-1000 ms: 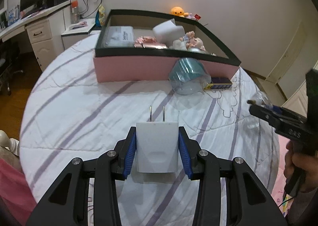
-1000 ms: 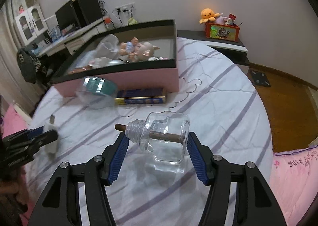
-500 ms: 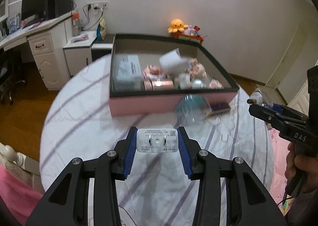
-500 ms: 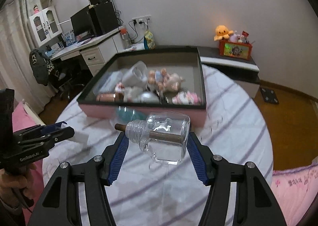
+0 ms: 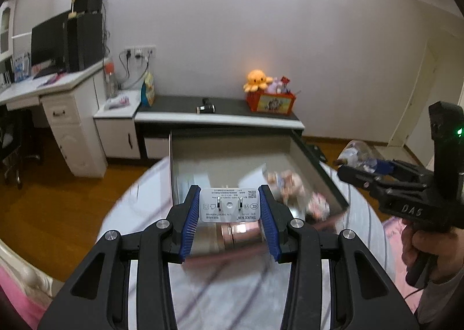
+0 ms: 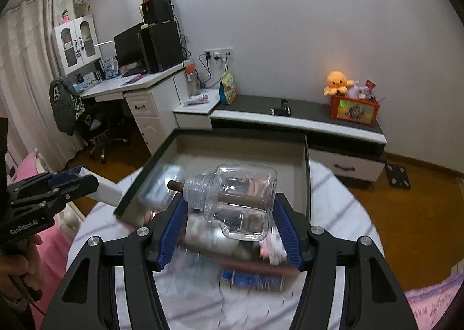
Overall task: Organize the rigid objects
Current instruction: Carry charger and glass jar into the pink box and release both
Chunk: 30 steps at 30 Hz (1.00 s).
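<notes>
My left gripper (image 5: 229, 199) is shut on a white plug charger (image 5: 229, 206), whose label and two prongs face the camera. It hangs above the near part of the pink box with the black rim (image 5: 317, 170). My right gripper (image 6: 230, 204) is shut on a clear glass bottle (image 6: 246, 185) with a brown stick through its neck, lying sideways over the same box (image 6: 240, 143). Several dolls and a rose-coloured can lie blurred inside. Each view shows the other hand-held gripper: the right one (image 5: 358, 170) at the right edge, the left one (image 6: 72, 185) at the left edge.
The box rests on a round bed with a striped white cover (image 6: 333, 214). A blue flat box (image 6: 252, 279) lies on the cover just before the pink box. Behind stand a low cabinet with an orange toy bin (image 6: 353, 106) and a white desk (image 6: 139, 83).
Both grippers have risen and moved toward the box, from over the bed cover to over the box's near part. The charger has tipped so its prongs face the camera.
</notes>
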Motion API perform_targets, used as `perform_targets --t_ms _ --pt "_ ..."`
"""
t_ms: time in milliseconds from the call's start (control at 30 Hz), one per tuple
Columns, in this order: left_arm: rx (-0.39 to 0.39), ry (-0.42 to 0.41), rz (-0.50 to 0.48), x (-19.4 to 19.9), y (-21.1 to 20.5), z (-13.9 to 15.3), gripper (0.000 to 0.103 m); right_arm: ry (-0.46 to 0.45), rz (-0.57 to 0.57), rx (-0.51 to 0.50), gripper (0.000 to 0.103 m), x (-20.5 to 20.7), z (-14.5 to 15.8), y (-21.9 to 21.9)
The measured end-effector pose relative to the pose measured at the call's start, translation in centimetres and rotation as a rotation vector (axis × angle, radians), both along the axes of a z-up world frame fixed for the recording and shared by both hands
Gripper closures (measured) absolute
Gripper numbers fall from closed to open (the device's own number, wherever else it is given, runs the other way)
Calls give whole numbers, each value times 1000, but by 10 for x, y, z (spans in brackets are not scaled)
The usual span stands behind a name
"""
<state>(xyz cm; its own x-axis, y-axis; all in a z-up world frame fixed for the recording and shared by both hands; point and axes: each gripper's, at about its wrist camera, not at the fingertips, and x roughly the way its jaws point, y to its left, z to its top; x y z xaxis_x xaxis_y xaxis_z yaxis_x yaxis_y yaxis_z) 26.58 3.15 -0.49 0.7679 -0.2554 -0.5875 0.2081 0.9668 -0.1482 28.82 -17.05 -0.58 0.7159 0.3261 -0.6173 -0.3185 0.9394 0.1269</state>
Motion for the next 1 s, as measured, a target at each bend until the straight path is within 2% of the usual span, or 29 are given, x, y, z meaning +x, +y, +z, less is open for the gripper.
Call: perform_targets --t_ms 267,567,833,867,900,933,967,1000 --pt "29 -17 11 64 -16 9 62 31 -9 13 41 60 -7 3" --pt "48 49 5 113 -36 -19 62 119 -32 19 41 105 -40 0" --pt "69 126 19 134 -47 -44 61 180 -53 22 40 123 -60 -2" --pt "73 134 26 134 -46 -47 52 186 -55 24 40 123 -62 -3" --pt "71 137 31 134 -45 -47 45 187 -60 29 35 121 -63 -4" --pt "69 136 42 132 -43 -47 28 186 -67 31 19 121 -64 -5" --pt "67 129 50 130 -41 -46 17 180 -79 33 16 119 -63 -7" --pt "64 118 58 127 -39 -44 13 173 -91 30 16 115 -62 -8"
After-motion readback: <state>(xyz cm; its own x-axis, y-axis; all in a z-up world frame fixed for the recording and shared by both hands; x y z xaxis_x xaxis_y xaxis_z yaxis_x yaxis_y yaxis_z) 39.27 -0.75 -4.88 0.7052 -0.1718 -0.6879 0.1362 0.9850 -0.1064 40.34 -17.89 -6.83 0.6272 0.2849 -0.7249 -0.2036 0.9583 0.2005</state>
